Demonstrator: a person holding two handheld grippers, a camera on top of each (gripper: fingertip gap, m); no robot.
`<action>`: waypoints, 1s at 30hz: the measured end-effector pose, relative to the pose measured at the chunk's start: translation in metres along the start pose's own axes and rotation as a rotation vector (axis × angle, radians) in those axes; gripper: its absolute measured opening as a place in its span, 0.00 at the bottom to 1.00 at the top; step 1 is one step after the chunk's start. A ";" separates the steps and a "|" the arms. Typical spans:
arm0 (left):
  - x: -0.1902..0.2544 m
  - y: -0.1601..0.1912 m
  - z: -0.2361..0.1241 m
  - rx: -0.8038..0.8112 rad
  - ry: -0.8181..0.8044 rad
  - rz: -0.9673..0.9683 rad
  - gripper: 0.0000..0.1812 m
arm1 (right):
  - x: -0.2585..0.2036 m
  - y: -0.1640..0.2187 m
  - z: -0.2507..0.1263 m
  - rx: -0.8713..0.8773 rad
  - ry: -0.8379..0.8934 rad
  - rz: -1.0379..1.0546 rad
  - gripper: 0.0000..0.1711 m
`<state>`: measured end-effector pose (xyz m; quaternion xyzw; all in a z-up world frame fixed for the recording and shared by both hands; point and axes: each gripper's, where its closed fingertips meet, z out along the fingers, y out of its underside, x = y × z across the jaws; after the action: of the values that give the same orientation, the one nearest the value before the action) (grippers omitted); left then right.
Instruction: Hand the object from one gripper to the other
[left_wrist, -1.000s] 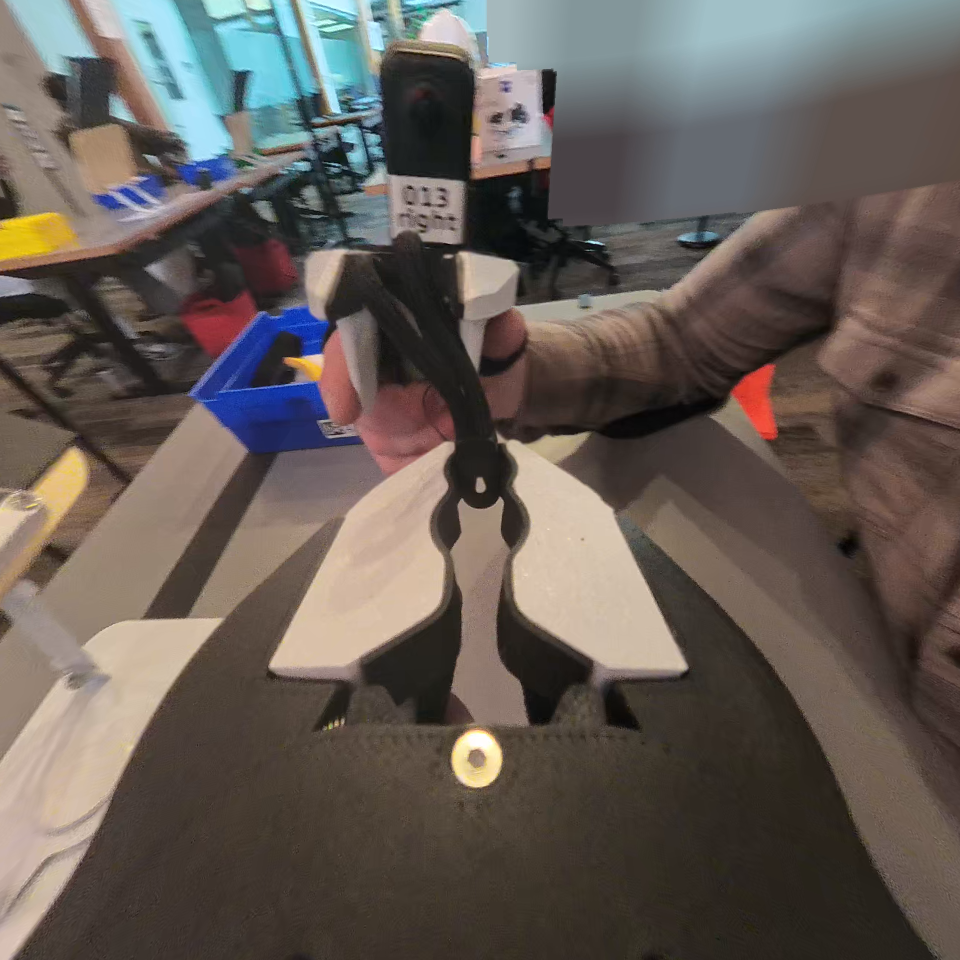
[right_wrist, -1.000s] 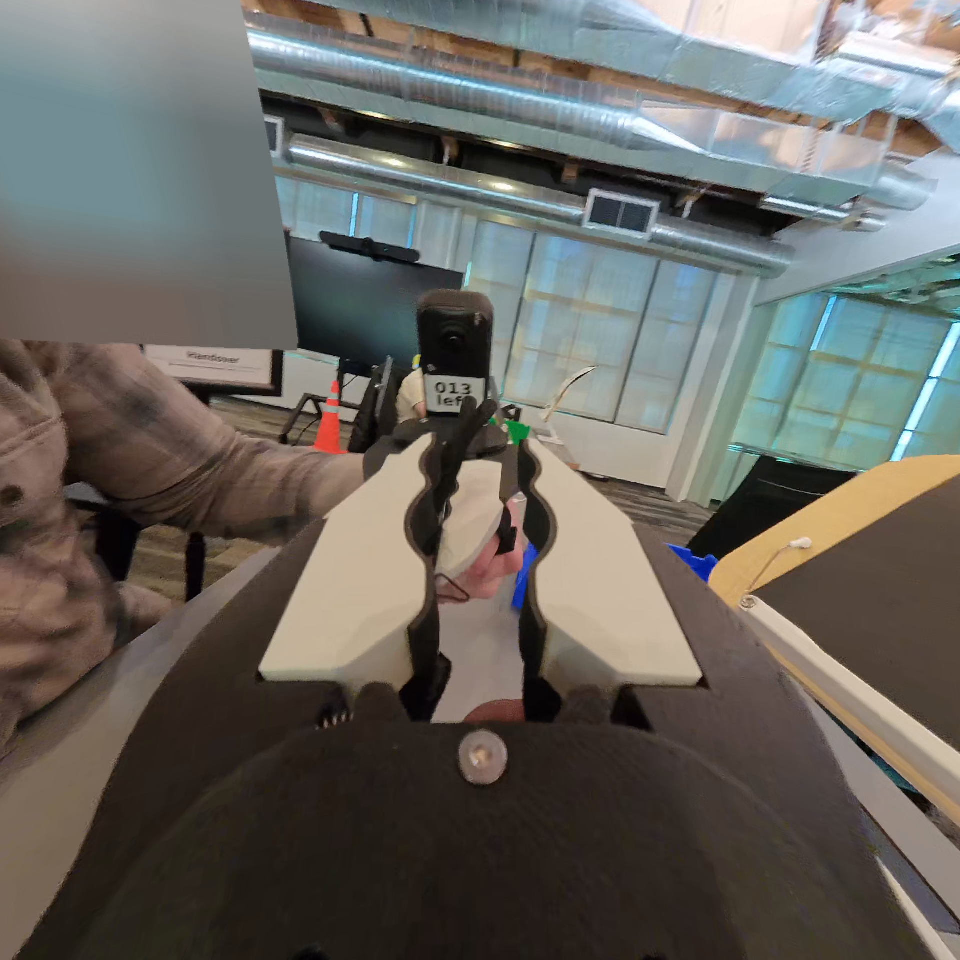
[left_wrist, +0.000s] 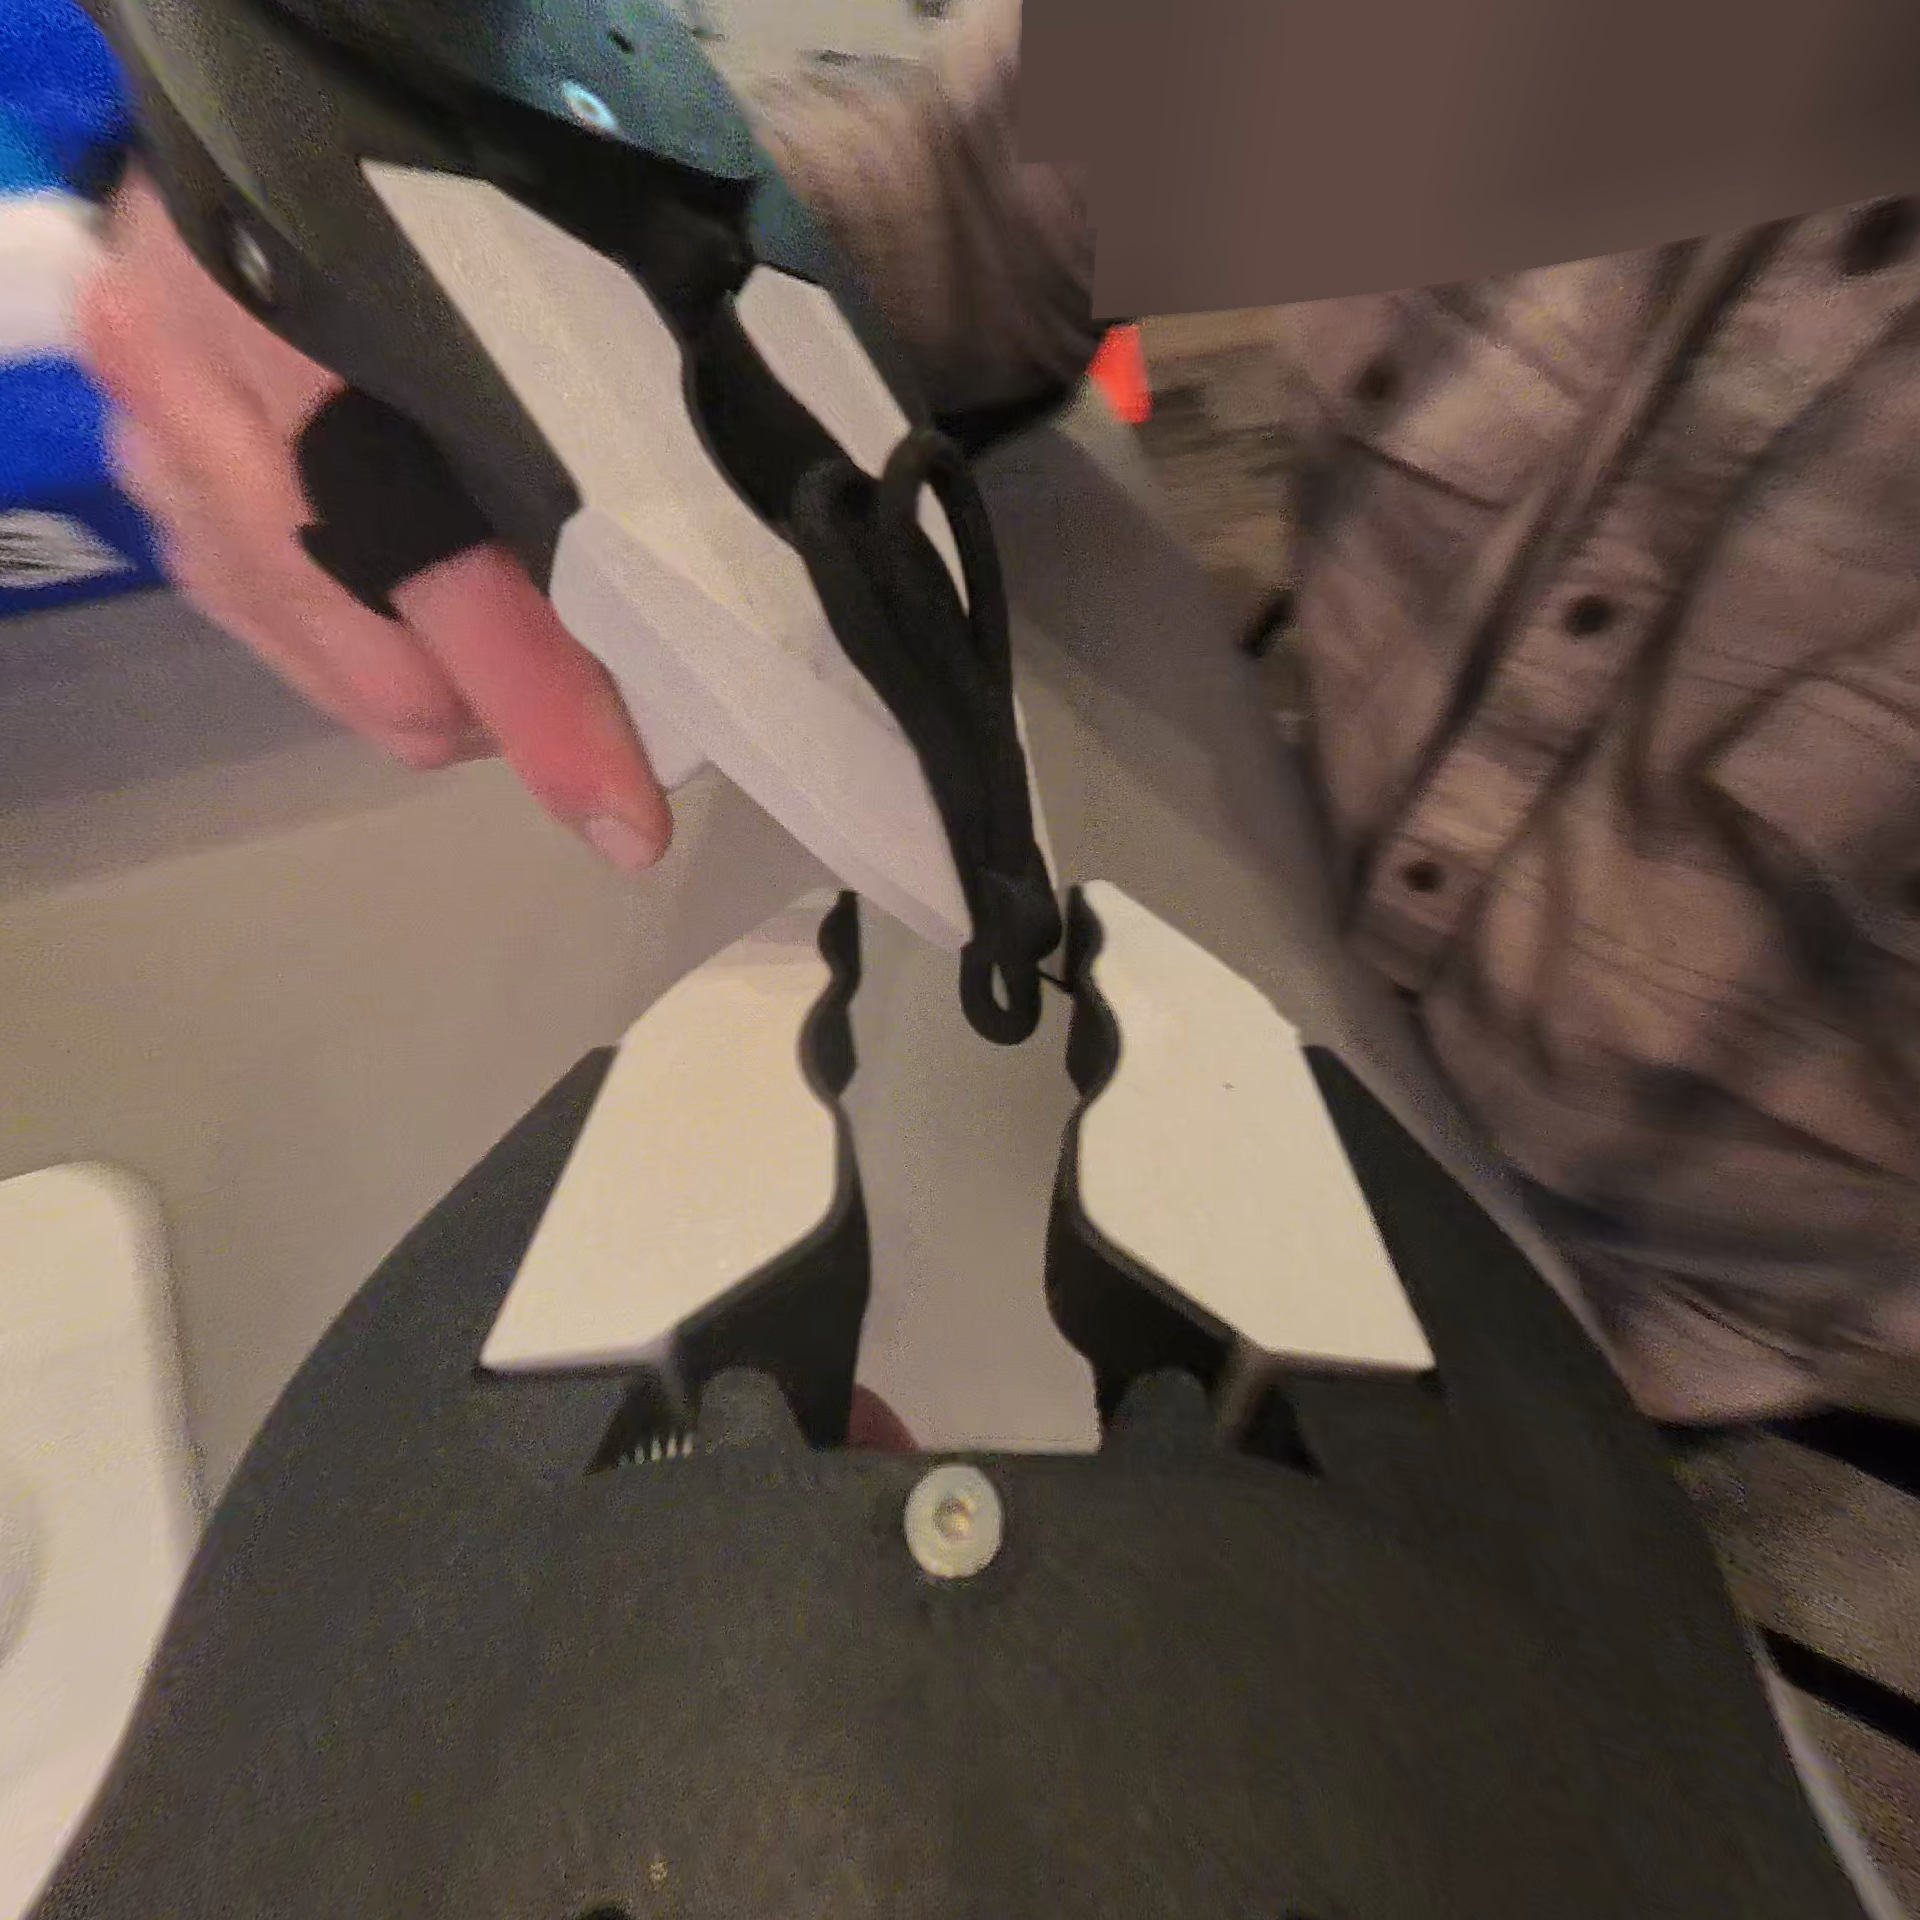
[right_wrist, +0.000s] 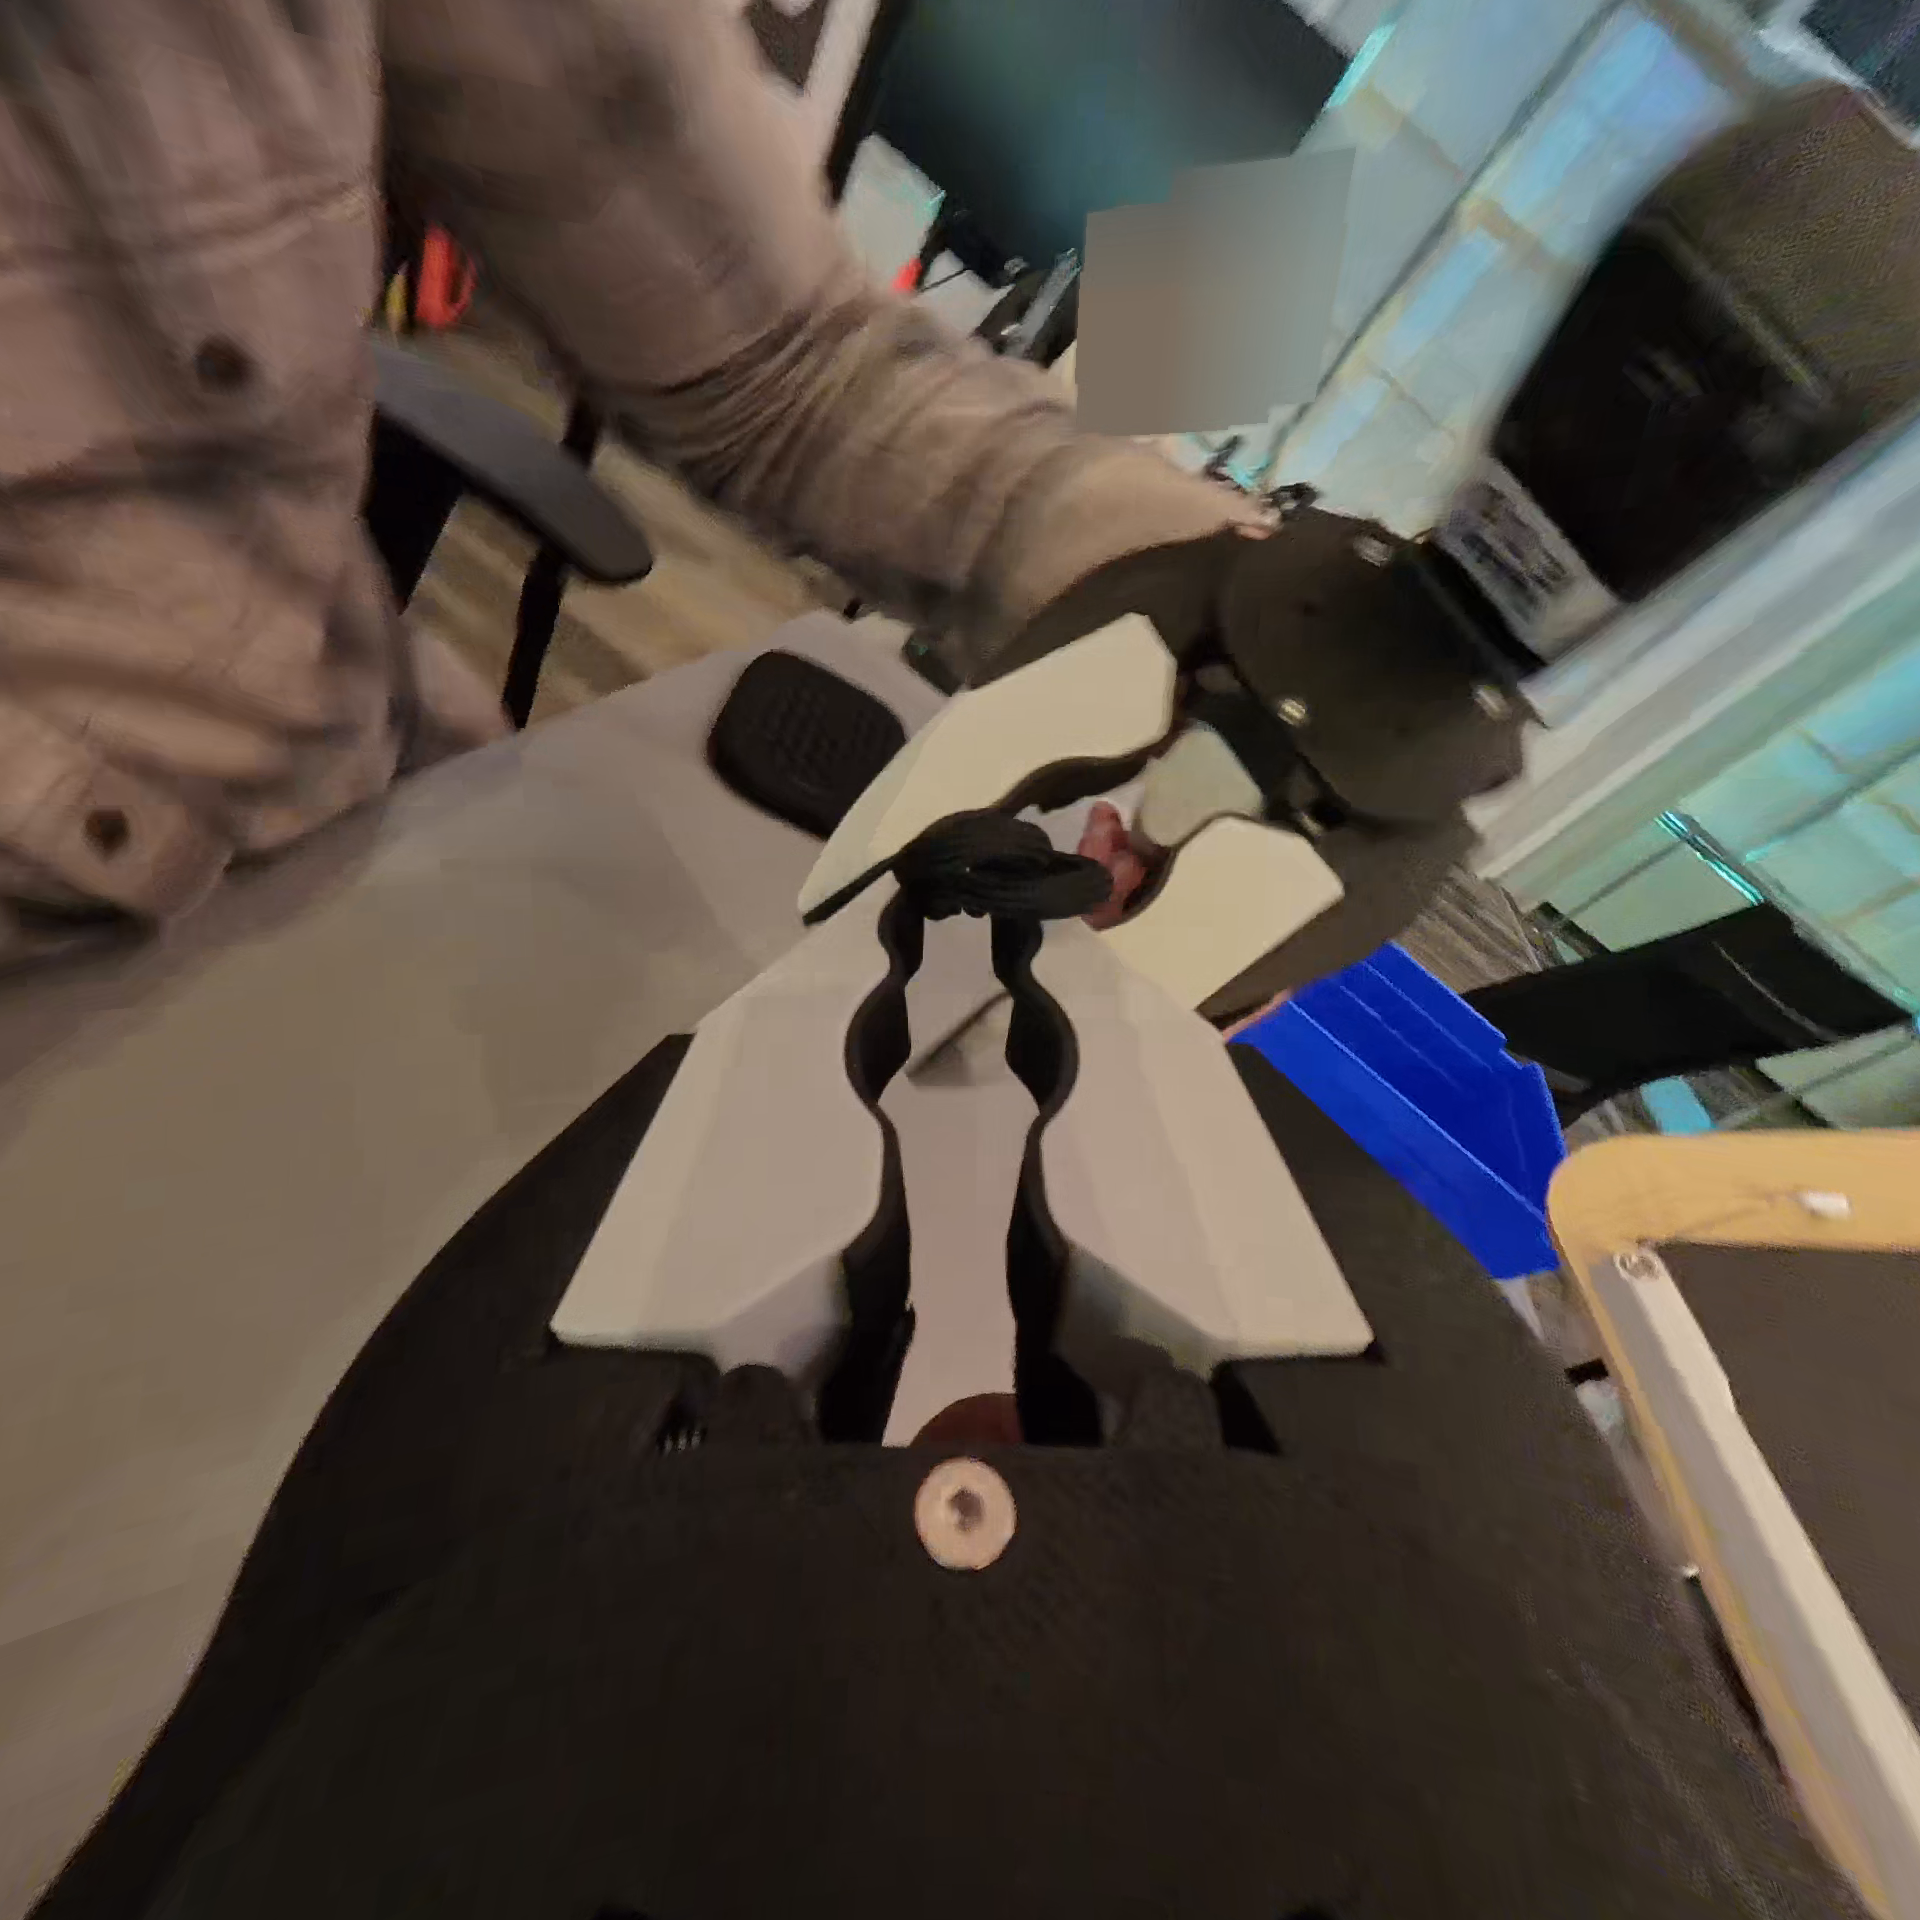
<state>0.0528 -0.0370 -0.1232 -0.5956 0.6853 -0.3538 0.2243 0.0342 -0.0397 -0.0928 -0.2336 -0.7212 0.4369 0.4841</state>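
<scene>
Two claws meet: our right claw (right_wrist: 961, 920) pinches the black braided cord bundle (left_wrist: 935, 717) while our left claw (left_wrist: 961, 940) gapes wide, so releasing early could drop it.

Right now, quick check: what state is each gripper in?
Left gripper: open, holding nothing; the cord's end loop hangs between its fingers.
Right gripper: shut on the black cord.

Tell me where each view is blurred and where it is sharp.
Left wrist view: shirt and hand motion-smeared; left tool and cord fairly crisp. Right wrist view: windows and shirt streaked; right tool sharp.
</scene>
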 end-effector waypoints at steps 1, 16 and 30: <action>-0.008 -0.003 -0.006 0.014 -0.098 0.048 0.23 | 0.011 0.000 -0.002 0.019 0.040 0.055 0.06; -0.053 -0.029 -0.067 -0.662 -1.378 1.450 0.26 | 0.063 0.008 -0.022 0.414 -0.019 0.880 0.05; -0.055 -0.033 -0.069 -0.643 -1.435 1.498 0.10 | 0.063 -0.002 -0.021 0.520 -0.108 1.015 0.06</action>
<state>0.0347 0.0306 -0.0595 -0.1249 0.6444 0.4998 0.5651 0.0270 0.0159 -0.0564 -0.4013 -0.4112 0.7891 0.2175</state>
